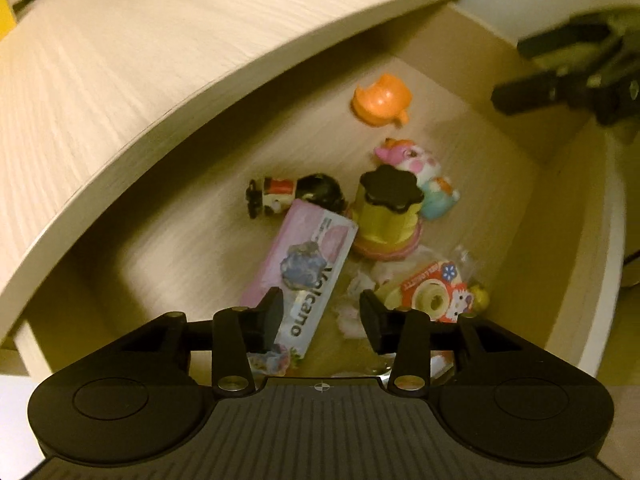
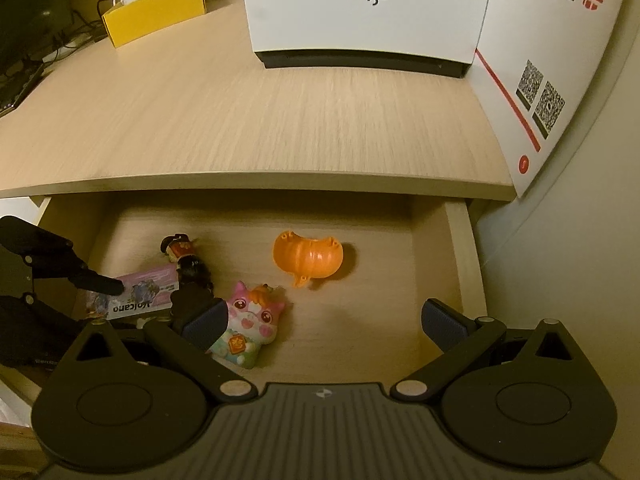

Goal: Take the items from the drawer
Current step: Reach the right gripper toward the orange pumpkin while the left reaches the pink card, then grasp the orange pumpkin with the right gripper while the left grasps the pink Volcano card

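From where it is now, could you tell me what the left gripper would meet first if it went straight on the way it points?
Probably the clear crinkled wrapping lying between its open jaws, with the pink Volcano box just beside that line. The left gripper holds nothing. Depth is hard to judge in the left wrist view.

Dim, warm yellowish light with soft shadows inside the drawer (image 2: 460,240); fisheye bending at edges, slight motion blur throughout.
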Action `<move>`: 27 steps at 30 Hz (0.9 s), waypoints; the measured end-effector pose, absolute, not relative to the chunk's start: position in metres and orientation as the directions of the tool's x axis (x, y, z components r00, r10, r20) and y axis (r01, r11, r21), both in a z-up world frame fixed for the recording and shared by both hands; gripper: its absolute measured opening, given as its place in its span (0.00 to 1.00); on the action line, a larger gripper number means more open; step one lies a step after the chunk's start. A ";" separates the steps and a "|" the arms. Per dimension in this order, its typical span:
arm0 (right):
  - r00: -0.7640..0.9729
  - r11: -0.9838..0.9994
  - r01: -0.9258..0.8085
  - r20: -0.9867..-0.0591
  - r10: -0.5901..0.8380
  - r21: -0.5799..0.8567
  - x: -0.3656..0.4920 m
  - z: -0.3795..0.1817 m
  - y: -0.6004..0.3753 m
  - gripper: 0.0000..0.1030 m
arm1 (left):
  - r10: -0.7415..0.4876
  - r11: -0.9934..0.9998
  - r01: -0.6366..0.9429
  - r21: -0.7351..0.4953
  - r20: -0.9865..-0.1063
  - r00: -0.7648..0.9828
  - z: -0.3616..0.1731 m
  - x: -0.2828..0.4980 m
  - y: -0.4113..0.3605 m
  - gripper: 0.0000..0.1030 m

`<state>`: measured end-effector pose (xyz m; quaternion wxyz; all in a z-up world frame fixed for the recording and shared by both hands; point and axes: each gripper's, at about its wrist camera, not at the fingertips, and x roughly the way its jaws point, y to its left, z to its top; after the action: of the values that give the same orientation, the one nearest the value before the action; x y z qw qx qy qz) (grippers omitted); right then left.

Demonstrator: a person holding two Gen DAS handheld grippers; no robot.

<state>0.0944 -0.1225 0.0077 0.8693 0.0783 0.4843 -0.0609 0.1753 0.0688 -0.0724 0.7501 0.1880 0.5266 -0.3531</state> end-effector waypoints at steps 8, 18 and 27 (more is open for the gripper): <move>0.515 0.981 0.179 -0.857 -0.026 0.078 0.095 0.005 -0.124 1.00 | -0.220 0.520 0.839 0.161 -0.924 0.314 -0.068 0.165 0.063 0.42; 0.506 0.984 0.160 -0.862 -0.009 0.084 0.096 0.003 -0.122 1.00 | -0.231 0.587 0.809 -0.012 -0.961 0.154 -0.084 0.183 0.068 0.44; 0.524 0.974 0.202 -0.851 -0.016 0.106 0.106 0.000 -0.127 0.99 | -0.260 0.785 0.612 -0.096 -0.948 0.185 -0.083 0.189 0.086 0.42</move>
<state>0.1059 -0.1270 0.0002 0.8677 0.0961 0.4835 -0.0630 0.1888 0.0859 -0.0826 0.7541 0.1547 0.5691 -0.2889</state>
